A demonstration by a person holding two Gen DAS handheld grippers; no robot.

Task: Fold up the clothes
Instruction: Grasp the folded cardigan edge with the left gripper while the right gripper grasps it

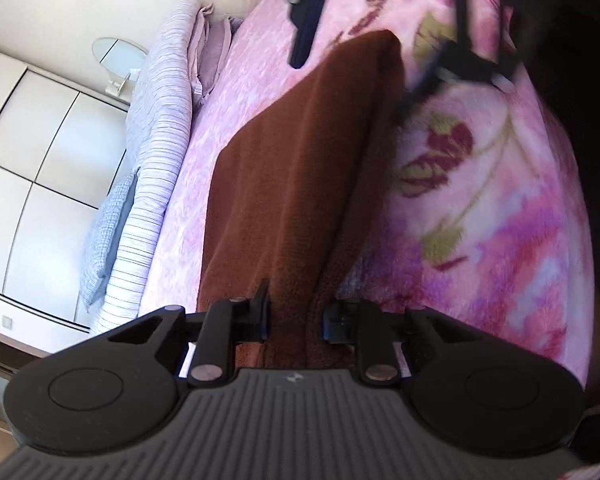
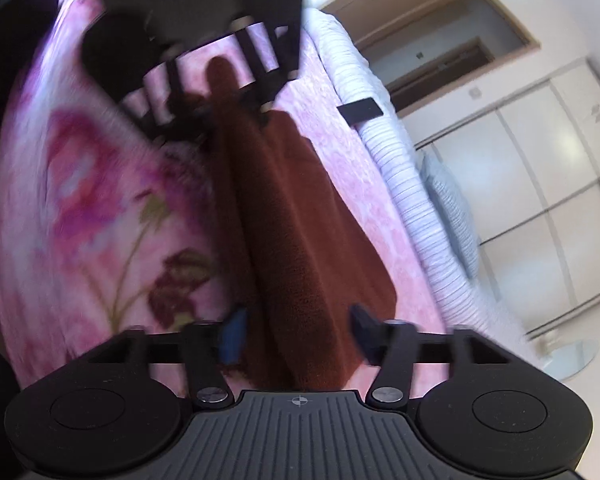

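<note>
- Garment (image 1: 300, 184): brown, fuzzy knit, folded into a long strip on floral fleece blanket (image 1: 500, 208); spans both tools
- Left gripper (image 1: 294, 316): jaws apart, straddling one end
- Right gripper (image 2: 296, 334): jaws wide, straddling opposite end

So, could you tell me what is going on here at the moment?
A person is folding a brown garment on a bed with a pink floral blanket. The left gripper and right gripper face each other at opposite ends of the garment, which looks already folded lengthwise. Each gripper's jaws straddle the cloth, gapped, with no clear pinch.
</note>
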